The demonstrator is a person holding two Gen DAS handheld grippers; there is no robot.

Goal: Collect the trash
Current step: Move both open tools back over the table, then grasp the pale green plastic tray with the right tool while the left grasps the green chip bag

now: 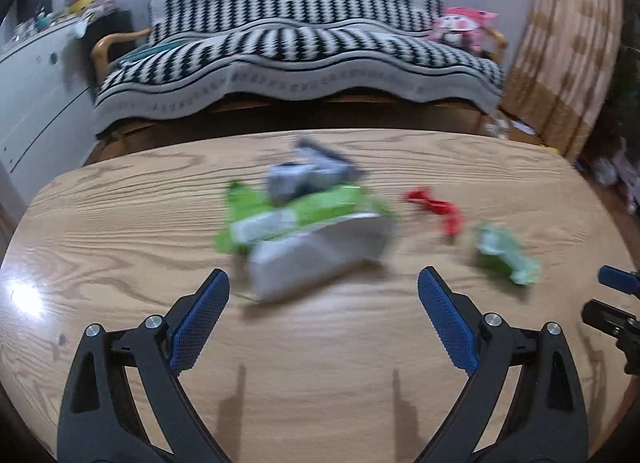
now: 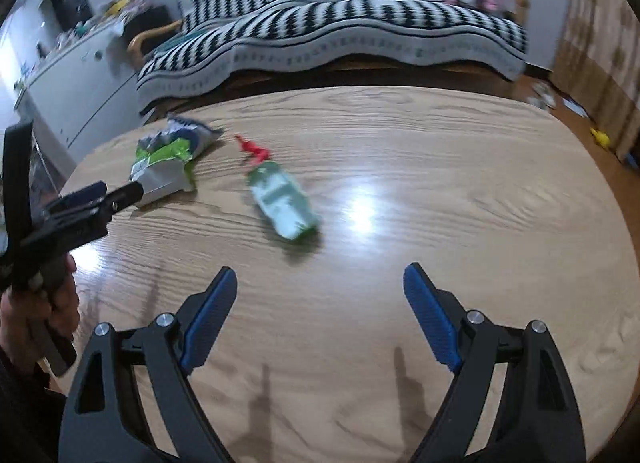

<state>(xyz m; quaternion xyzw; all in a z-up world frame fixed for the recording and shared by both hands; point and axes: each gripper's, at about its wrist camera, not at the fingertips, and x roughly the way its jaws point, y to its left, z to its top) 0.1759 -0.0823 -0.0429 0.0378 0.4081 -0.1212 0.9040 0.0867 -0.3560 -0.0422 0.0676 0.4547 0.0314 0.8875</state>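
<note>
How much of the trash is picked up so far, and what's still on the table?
Nothing looks collected yet. The left gripper and right gripper are both open and empty above the table. Still lying there: the green and silver wrapper, the small red scrap and the pale green wrapper.

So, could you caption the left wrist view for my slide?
Open left gripper above wooden table, facing green-and-silver wrapper, red scrap, pale green wrapper.
</note>
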